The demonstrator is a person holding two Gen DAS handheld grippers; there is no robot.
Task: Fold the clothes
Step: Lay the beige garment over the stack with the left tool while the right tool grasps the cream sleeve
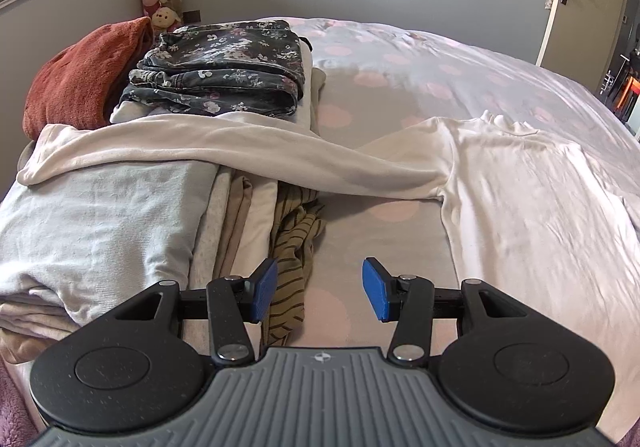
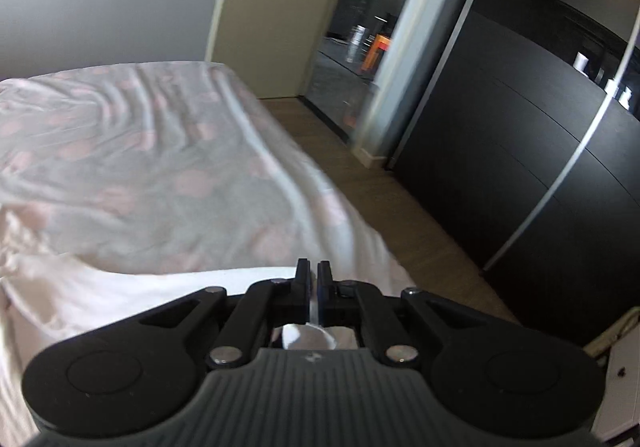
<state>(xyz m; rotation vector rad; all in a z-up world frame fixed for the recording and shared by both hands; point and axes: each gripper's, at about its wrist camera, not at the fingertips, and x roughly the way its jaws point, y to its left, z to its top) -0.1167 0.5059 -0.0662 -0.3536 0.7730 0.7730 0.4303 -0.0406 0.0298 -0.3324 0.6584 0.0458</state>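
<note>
Left tongs (image 1: pixel 320 289) nearest, partly open, nothing between the blue pads, poised over the striped olive garment (image 1: pixel 294 247) and bare bed (image 1: pixel 400 79). Right tongs (image 2: pixel 314 289) clamped tight on a white fold of cloth. White long-sleeved top (image 1: pixel 520 199) spread flat on the bed, one sleeve (image 1: pixel 180 145) draped across the folded stack (image 1: pixel 100 227). Beyond, floral garment (image 1: pixel 224 71), rust cushion (image 1: pixel 80 79).

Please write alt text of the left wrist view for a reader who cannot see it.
A white long-sleeved shirt lies flat on a bed with a pink-dotted cover, one sleeve stretched over piles of folded clothes. The left gripper is in the foreground, jaws open and empty, above the bed. A floral garment tops the far pile.
</note>
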